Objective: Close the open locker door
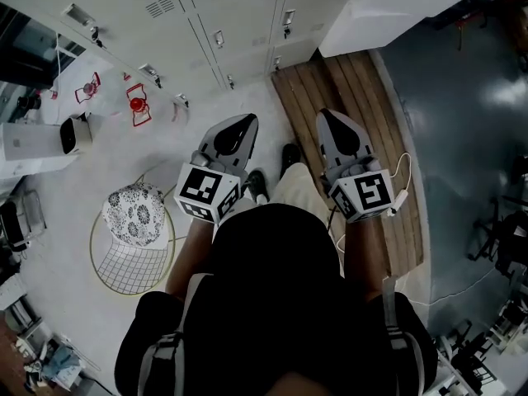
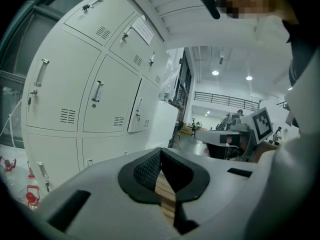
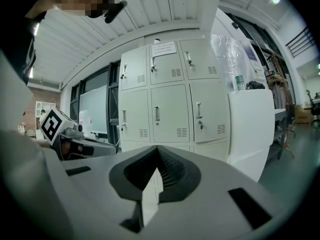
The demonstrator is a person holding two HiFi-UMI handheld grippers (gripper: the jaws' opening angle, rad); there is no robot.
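Locker bank [image 3: 170, 99], upper centre of right gripper view: doors read flush there. Locker door [image 2: 138, 106], centre-left of left gripper view, appears slightly ajar, so closure not confirmed. Left claw [image 2: 160, 156] and right claw [image 3: 157, 156] both pressed together, empty, apart from lockers.

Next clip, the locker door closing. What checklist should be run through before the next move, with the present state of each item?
1. The left gripper is free: ok, jaws together, nothing between them.
2. The right gripper is free: ok, jaws together, empty.
3. Open door found: ok, the middle-row locker door beside the white cabinet looks ajar.
4. Contact with that door: not ok, both grippers are held apart from the lockers.
5. Floor path: cannot tell; the wooden platform lies on the right, the wire basket on the left.
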